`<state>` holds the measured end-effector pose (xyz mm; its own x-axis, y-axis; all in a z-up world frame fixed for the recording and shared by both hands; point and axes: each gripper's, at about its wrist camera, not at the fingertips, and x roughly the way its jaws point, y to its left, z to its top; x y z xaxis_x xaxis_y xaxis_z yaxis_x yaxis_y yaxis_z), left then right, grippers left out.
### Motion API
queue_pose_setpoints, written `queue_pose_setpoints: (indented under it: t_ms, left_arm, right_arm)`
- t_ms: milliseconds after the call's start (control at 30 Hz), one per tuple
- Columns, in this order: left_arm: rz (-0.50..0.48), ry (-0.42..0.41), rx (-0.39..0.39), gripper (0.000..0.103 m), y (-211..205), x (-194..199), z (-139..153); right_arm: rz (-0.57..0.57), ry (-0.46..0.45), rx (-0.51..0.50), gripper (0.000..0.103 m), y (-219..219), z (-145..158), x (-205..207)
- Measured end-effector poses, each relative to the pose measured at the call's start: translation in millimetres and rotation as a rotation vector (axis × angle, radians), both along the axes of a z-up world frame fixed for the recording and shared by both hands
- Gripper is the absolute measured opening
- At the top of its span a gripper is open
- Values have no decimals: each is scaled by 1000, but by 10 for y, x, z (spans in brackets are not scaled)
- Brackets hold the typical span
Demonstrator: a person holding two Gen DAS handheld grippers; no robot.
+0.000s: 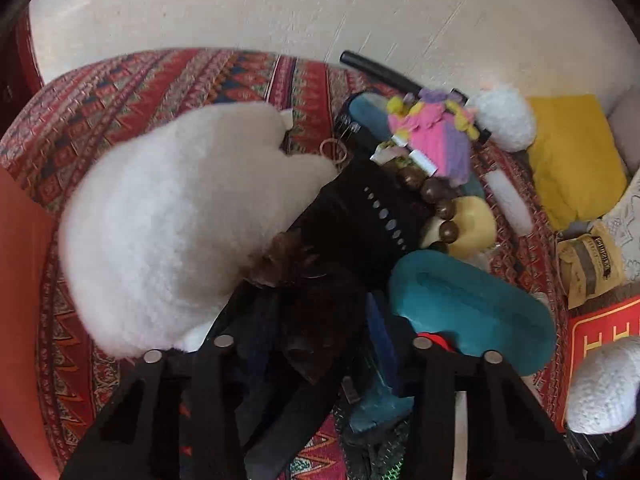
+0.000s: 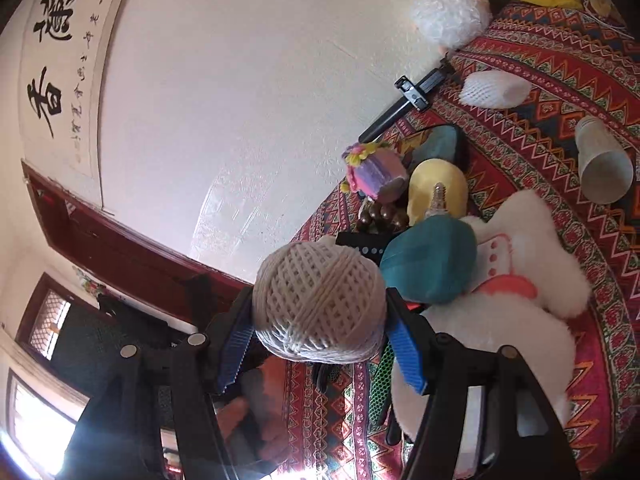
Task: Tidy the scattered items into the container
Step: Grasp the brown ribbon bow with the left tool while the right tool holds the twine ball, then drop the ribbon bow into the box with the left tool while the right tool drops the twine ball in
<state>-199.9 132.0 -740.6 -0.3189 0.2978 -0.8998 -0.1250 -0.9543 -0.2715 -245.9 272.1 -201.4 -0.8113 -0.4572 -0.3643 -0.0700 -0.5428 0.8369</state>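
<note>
Cream twine ball (image 2: 318, 300) sits clamped between the blue pads (image 2: 406, 354) of the right gripper (image 2: 320, 344), jaws pressed on both flanks, held up off the cloth, presumably carried toward the container; no clear container in either view, can't tell where it is. Left gripper (image 1: 316, 344) points steeply down into a dark pile: something brown and fuzzy (image 1: 304, 280) plus a black perforated strap (image 1: 360, 216) lie between its jaws, which are partly apart; too dark and blurred to tell if the pads actually bite, so I can't call it a grip. Rest of the clutter is bunched together: white plush toy (image 1: 172, 224), teal piece (image 1: 468, 304), yellow piece (image 1: 476, 220), brown wooden beads (image 1: 436, 200), pink-purple knitted thing (image 1: 436, 136), white paper cup (image 2: 604, 160) lying on its side, well apart from the heap. Surface is a round table under a red patterned cloth (image 1: 140, 80). White wall (image 2: 240, 100) behind, calligraphy scroll (image 2: 60, 60), dark red wood trim.
</note>
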Motion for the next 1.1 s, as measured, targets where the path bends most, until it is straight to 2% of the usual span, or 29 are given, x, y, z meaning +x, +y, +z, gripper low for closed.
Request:
queue_pose_setpoints:
  t_ms: [100,133,200,400,500,600,733,867,933,1033,1100]
  left_arm:
    - [10,2,-27,20,51,9,-145]
    - [21,22,-18,6,31,35,-118]
    - [33,53,19,3,-26,107,-36]
    - [60,169,164,0,-438,633,508]
    - [84,245,243,0,-789,1010,861]
    - [150,351,289,0,-1282,1444,1237]
    - [289,522,283,0,-2037,1994,1718]
    - [426,637,249,0,-2725,2347,1965]
    - [486,659,223,0,-2994,2401,1966]
    - [541,633,221,0,-3333,2330,1842]
    - [562,606,184,1,-3455,2233,1734]
  right_arm:
    - [1,0,-8,62,31,-7,-33]
    - [3,0,-8,62,34,-10,-42]
    - [8,1,-7,62,30,-11,-49]
    - [14,4,-10,62,8,-8,-52]
    - [24,6,-16,62,-31,-8,-49]
    - [31,10,-5,62,-76,11,-40]
    - [38,7,19,62,-165,37,-35]
    - [59,1,59,62,-338,55,-50]
    - [73,1,80,62,-449,70,-54]
    - [101,5,120,62,-647,102,-62]
    - [122,9,148,62,-785,128,-62]
